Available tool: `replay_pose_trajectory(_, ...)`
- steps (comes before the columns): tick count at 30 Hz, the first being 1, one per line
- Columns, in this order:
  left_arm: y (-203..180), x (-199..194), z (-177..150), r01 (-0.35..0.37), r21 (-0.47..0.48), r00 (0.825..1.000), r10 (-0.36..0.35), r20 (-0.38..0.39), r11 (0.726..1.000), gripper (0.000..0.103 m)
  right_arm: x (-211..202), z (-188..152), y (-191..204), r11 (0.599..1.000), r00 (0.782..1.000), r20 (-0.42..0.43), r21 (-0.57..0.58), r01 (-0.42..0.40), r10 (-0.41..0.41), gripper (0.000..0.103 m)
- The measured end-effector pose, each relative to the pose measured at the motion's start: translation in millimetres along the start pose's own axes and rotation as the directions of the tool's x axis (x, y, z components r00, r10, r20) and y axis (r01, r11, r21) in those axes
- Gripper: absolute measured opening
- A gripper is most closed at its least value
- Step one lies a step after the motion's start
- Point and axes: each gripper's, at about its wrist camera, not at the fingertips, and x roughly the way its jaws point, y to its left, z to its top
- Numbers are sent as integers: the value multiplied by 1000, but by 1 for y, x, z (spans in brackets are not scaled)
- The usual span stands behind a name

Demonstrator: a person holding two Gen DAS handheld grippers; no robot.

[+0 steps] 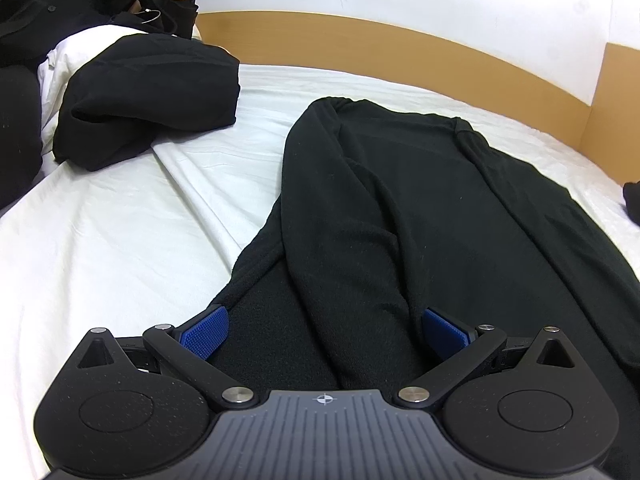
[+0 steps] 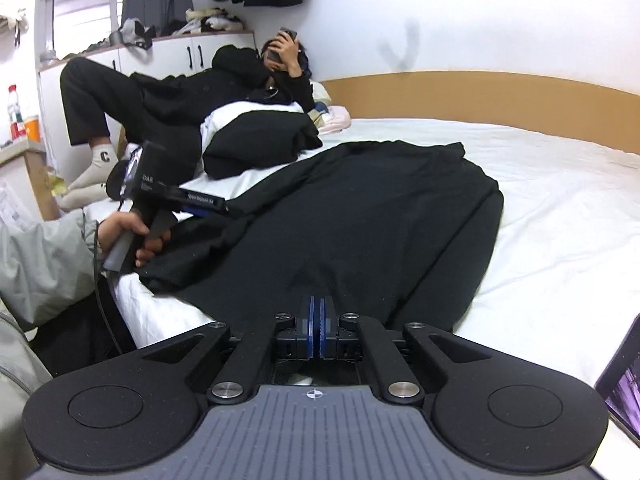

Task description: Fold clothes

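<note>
A large black garment (image 1: 400, 200) lies spread on the white bed sheet (image 1: 120, 240), with a sleeve folded along its middle. My left gripper (image 1: 326, 314) is open, its blue pads (image 1: 208, 332) wide apart just above the garment's near left edge. From the right wrist view, the same garment (image 2: 380, 220) stretches away from me. My right gripper (image 2: 319, 300) is shut at the garment's near hem, and the cloth rises in a small peak toward its tips. A hand (image 2: 128, 228) in a grey sleeve holds the left gripper (image 2: 230, 210) low over the cloth.
A person in black (image 2: 180, 88) lies along the bed's left side holding a phone. A folded black bundle (image 1: 148, 100) rests on white bedding beside them. The wooden headboard (image 1: 400, 52) runs along the back. A laptop screen (image 2: 624, 384) is at the near right.
</note>
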Motion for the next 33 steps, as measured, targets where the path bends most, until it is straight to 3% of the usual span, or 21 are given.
replay_pose_trajectory(2, -3, 1, 0, -14, 15, 1000, 14, -6, 1000, 102, 4, -2, -3, 998, 998, -22, 4, 66, -66, 4)
replay_pose_trajectory(5, -5, 1, 0, -26, 30, 1000, 26, -11, 999, 102, 14, -8, -14, 994, 993, -70, 52, 97, -93, 7)
replay_pose_trajectory(7, -4, 1, 0, -26, 26, 1000, 26, -10, 999, 102, 20, -14, -21, 991, 993, -94, 102, 84, -74, 14)
replay_pose_trajectory(9, -4, 1, -1, -24, 23, 1000, 25, -8, 999, 102, 27, -20, -24, 991, 992, -113, 121, 64, -51, 32)
replay_pose_trajectory(15, -4, 1, -1, -25, 24, 1000, 25, -7, 999, 102, 32, -21, -26, 984, 996, -79, 165, 61, -48, 42)
replay_pose_trajectory(20, -6, 2, 0, -30, 28, 999, 30, -9, 999, 102, 43, -19, -23, 988, 997, -72, 150, 30, -19, 44)
replay_pose_trajectory(22, -6, 2, 0, -30, 27, 1000, 30, -9, 999, 102, 48, -17, -21, 991, 998, -65, 133, 18, -10, 55)
replay_pose_trajectory(24, -6, 2, 0, -29, 25, 1000, 29, -9, 999, 102, 53, -17, -20, 993, 998, -60, 118, -9, 16, 78)
replay_pose_trajectory(27, -5, 2, 0, -26, 24, 1000, 26, -8, 999, 102, 54, -18, -14, 996, 997, -63, 84, -36, 42, 95)
replay_pose_trajectory(33, -4, 1, 0, -25, 21, 1000, 25, -7, 999, 102, 46, -17, -17, 993, 996, -69, 115, -41, 49, 97)
